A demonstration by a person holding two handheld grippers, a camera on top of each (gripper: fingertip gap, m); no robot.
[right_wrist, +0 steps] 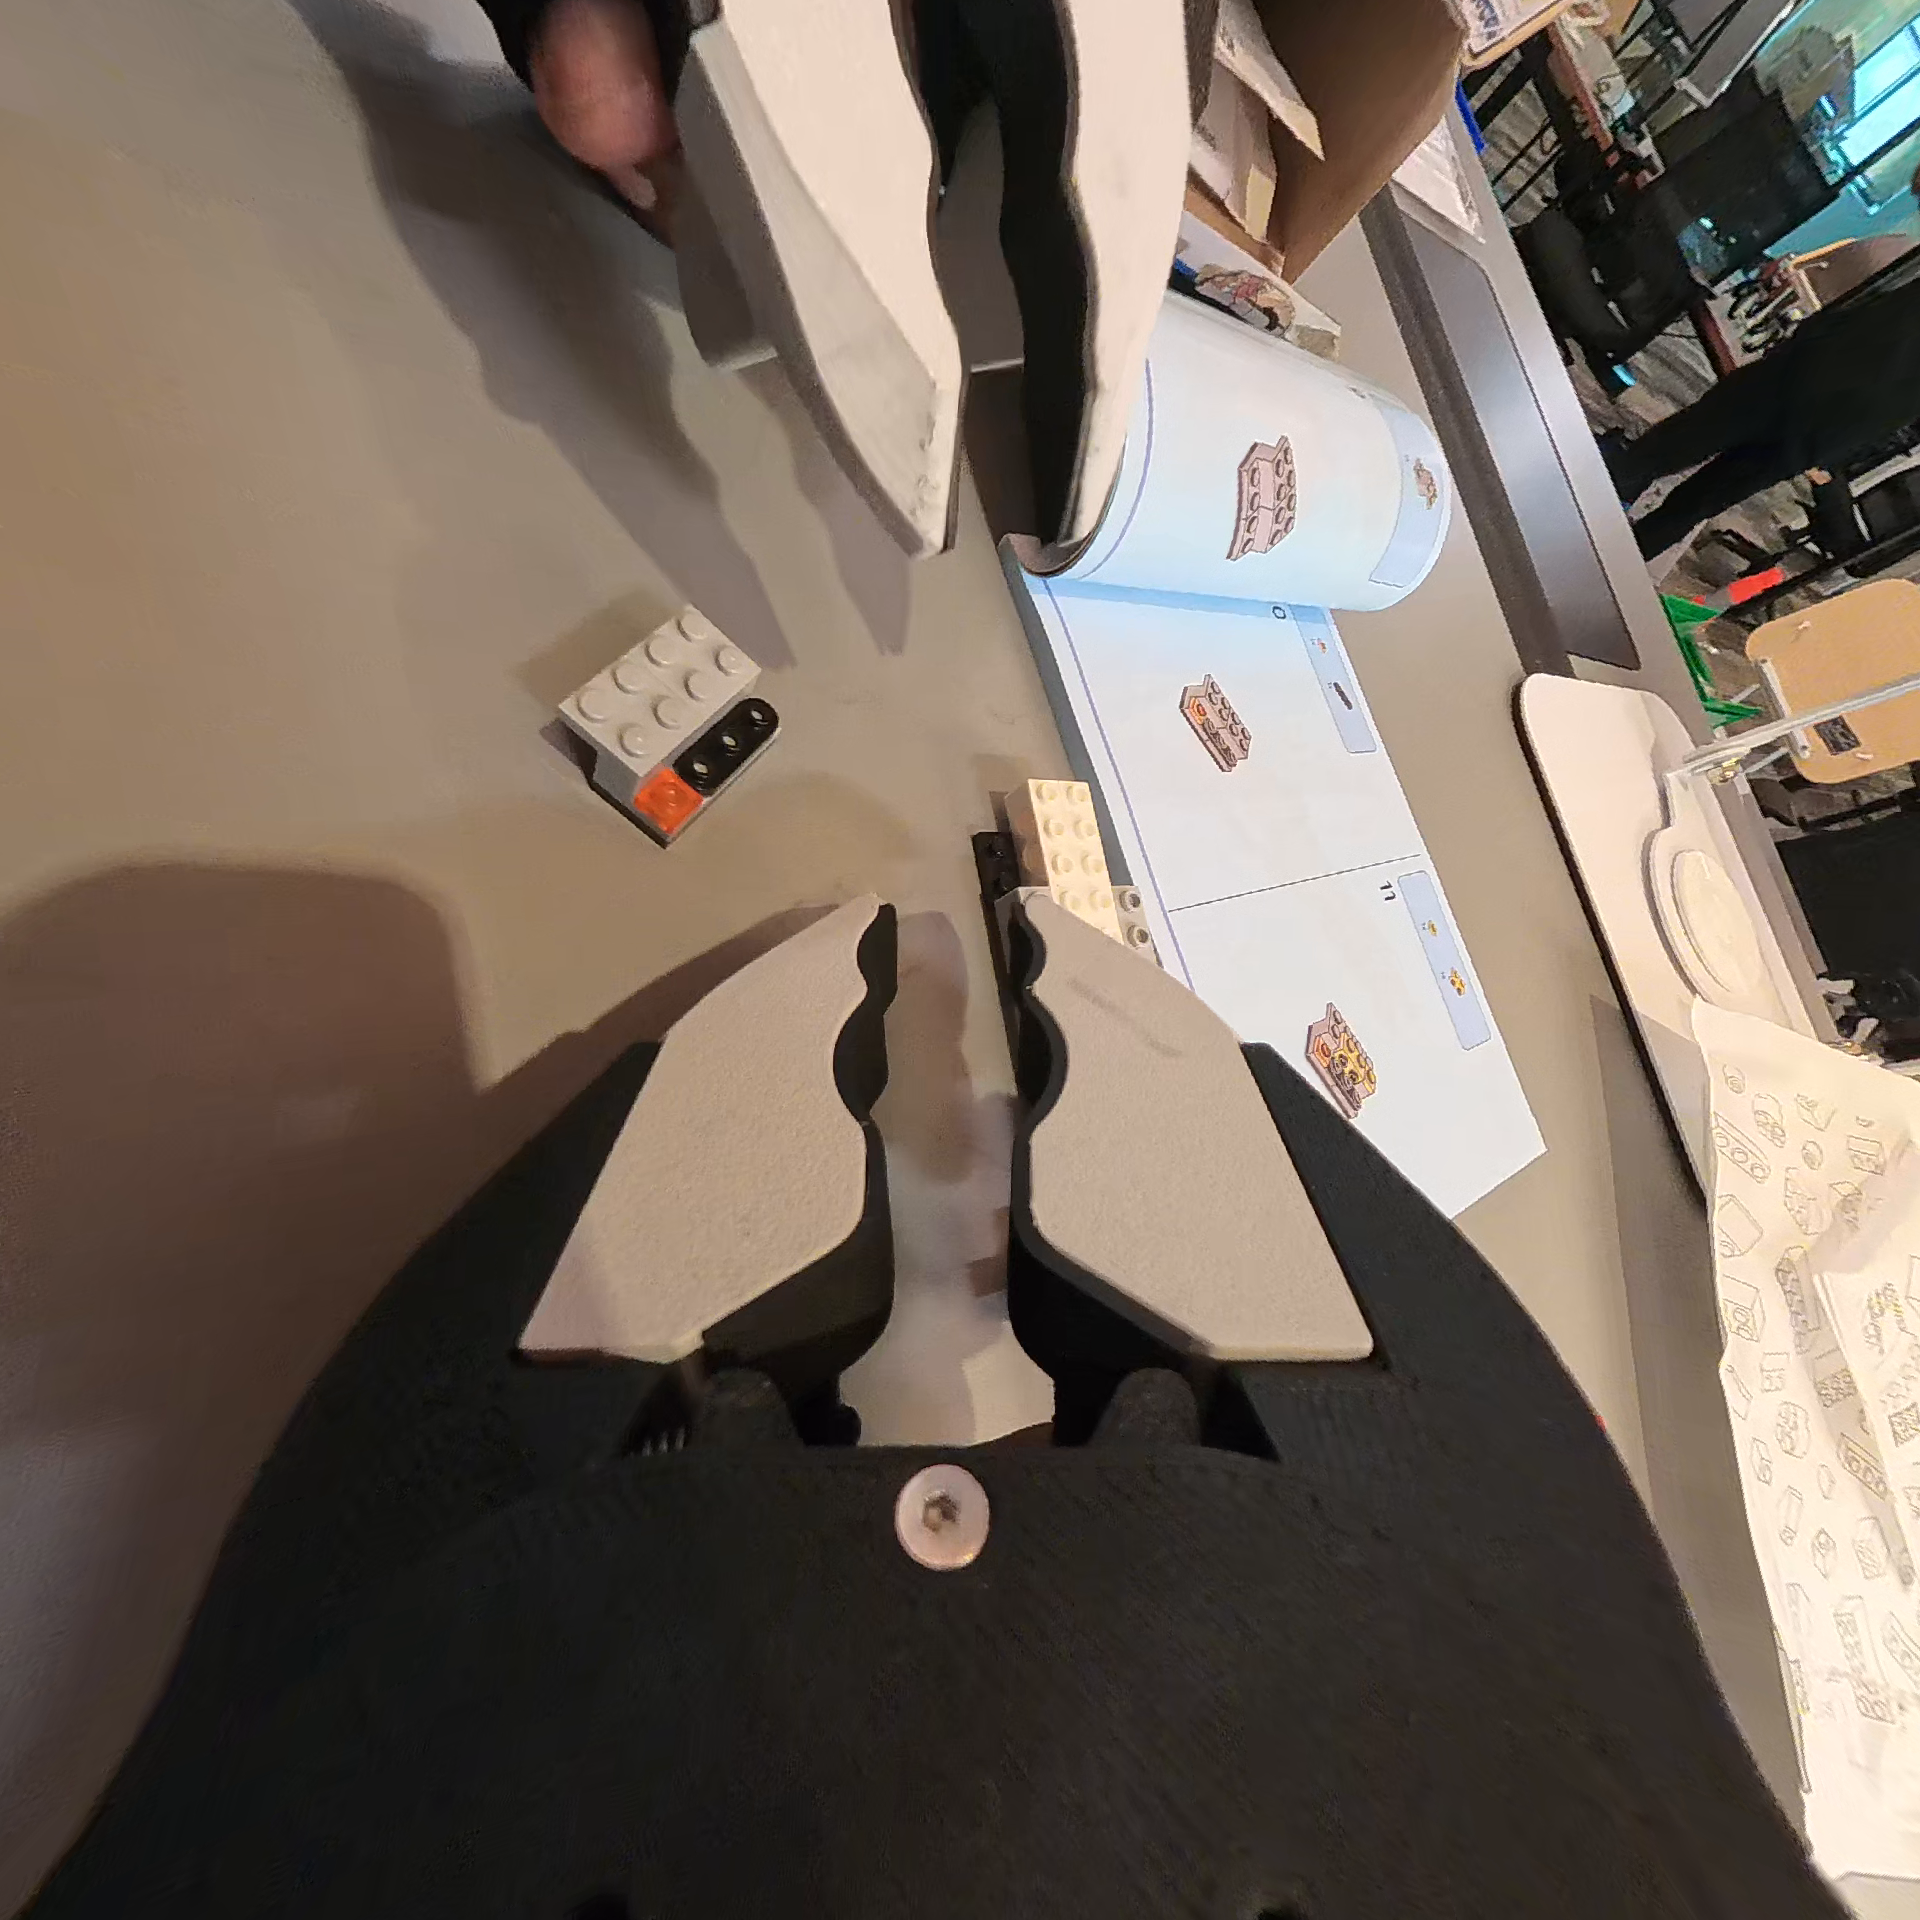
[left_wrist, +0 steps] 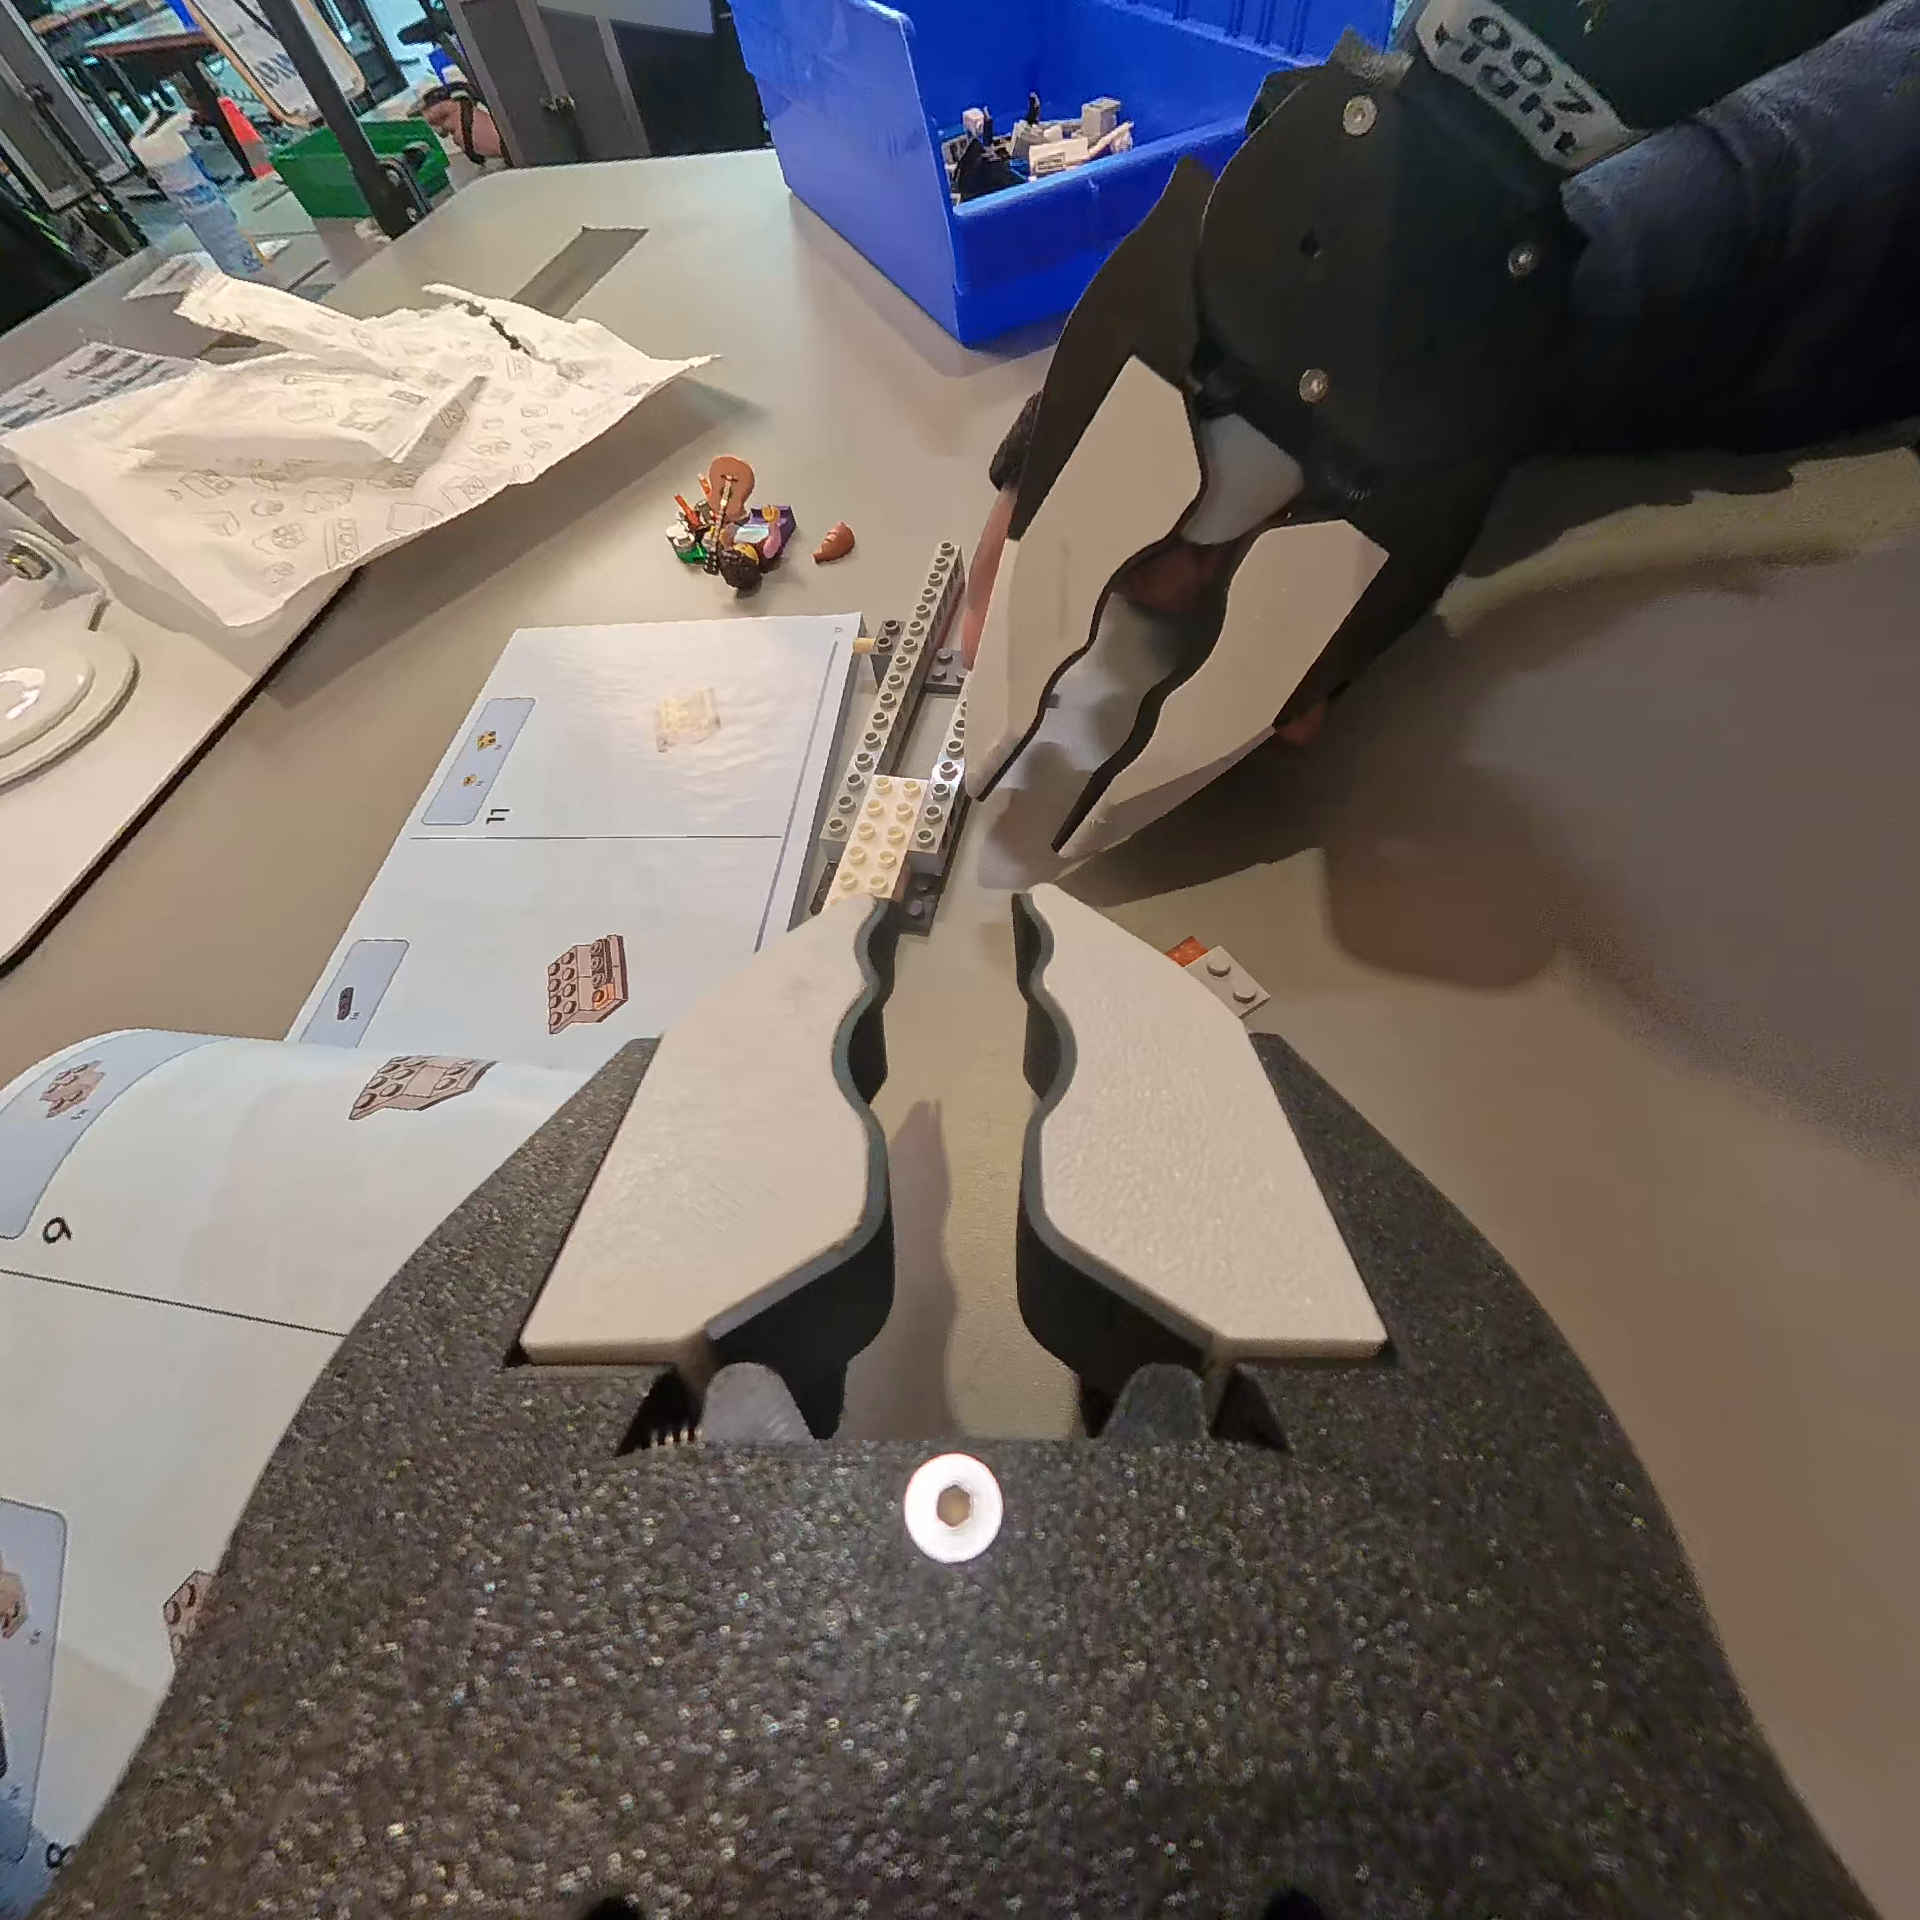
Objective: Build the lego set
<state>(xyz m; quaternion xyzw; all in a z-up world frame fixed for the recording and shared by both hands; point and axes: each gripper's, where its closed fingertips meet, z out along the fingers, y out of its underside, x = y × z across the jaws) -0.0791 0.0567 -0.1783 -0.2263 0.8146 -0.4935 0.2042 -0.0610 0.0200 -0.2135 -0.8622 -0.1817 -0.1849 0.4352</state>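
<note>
My left gripper [left_wrist: 951,899] is open and empty, with bare table between its fingers; its left fingertip is just short of the near end of a long grey brick frame [left_wrist: 904,686] topped by a cream plate [left_wrist: 883,831]. My right gripper [right_wrist: 951,914] is open and low over the table, and its right finger [right_wrist: 1132,1091] overlaps the frame's edge by the cream plate [right_wrist: 1065,842]. In the left wrist view the right gripper [left_wrist: 1029,821] points down beside the frame, tip to tip with mine. The left gripper [right_wrist: 997,540] hangs opposite in the right wrist view.
A small grey block with orange and black pieces [right_wrist: 665,717] lies left of the frame. An open instruction booklet [left_wrist: 623,790] lies beside the frame. A pile of small pieces [left_wrist: 732,525], a torn paper bag [left_wrist: 343,436] and a blue bin [left_wrist: 1039,187] lie farther off. About 6 cm separates my left fingertips from my right.
</note>
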